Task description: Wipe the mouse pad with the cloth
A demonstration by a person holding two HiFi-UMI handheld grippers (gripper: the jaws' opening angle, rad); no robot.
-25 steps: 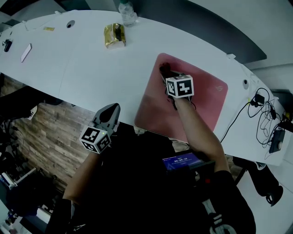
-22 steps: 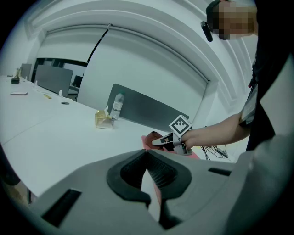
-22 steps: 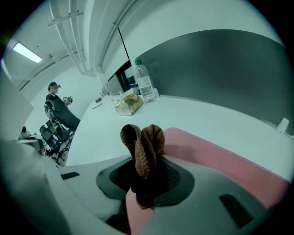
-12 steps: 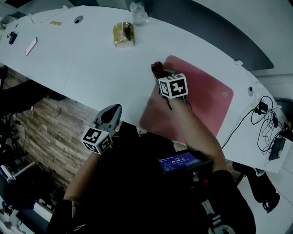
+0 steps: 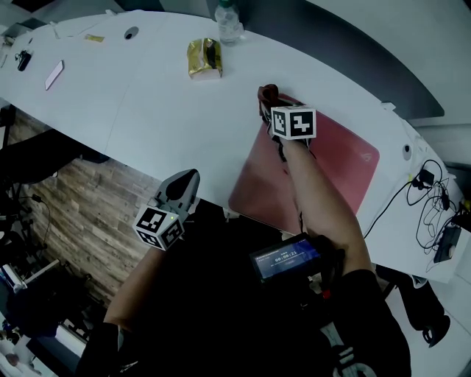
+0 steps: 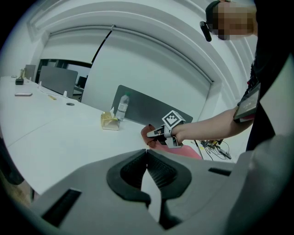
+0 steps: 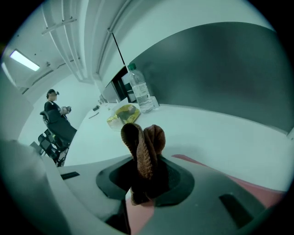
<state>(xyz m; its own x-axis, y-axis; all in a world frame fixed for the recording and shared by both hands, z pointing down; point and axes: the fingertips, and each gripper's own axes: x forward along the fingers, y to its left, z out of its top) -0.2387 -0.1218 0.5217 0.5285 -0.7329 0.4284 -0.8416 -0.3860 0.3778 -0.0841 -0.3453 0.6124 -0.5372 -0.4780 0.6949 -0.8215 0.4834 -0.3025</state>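
A pink mouse pad (image 5: 331, 173) lies on the white table (image 5: 147, 103), near its front edge. My right gripper (image 5: 268, 104) is at the pad's far left corner, shut on a brown knitted cloth (image 5: 268, 93). In the right gripper view the cloth (image 7: 143, 149) stands bunched up between the jaws, with the pad (image 7: 264, 190) below and to the right. My left gripper (image 5: 187, 179) hangs shut in front of the table's edge, holding nothing. The left gripper view looks across the table at the right gripper (image 6: 156, 134), the cloth (image 6: 149, 132) and the pad (image 6: 186, 152).
A yellow snack packet (image 5: 204, 57) and a water bottle (image 5: 229, 20) stand at the table's far side, a phone (image 5: 54, 74) at far left. Cables (image 5: 430, 199) trail over the right end. The wooden floor (image 5: 81, 213) is below the front edge. A person (image 7: 57, 117) is in the background.
My right gripper has carried the cloth left from inside the pad's far left part to the pad's corner edge. The left gripper has stayed where it was.
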